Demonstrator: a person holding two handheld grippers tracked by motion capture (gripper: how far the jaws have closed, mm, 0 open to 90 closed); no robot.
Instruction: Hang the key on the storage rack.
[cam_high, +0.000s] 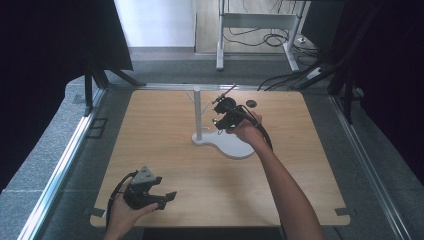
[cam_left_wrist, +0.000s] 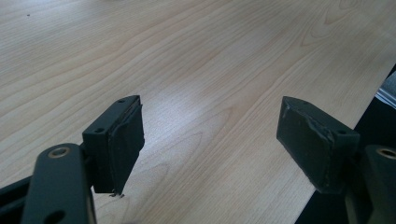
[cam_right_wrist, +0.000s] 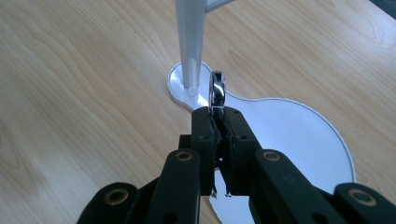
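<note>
A white stand (cam_high: 198, 116) with an upright pole and thin side arms rises from a white, pear-shaped base (cam_high: 231, 145) at the table's middle back. My right gripper (cam_high: 218, 121) hovers just right of the pole, above the base. In the right gripper view its jaws are shut on a shiny metal ring (cam_right_wrist: 217, 89), which sticks up on edge from the fingertips, close beside the pole (cam_right_wrist: 190, 42). My left gripper (cam_high: 166, 198) rests near the table's front left edge, open with nothing between its pads (cam_left_wrist: 126, 140).
A small dark round object (cam_high: 251, 103) lies on the wooden table (cam_high: 165, 150) behind the right hand. A metal frame leg and cables sit on the floor beyond the far edge. Dark curtains flank both sides.
</note>
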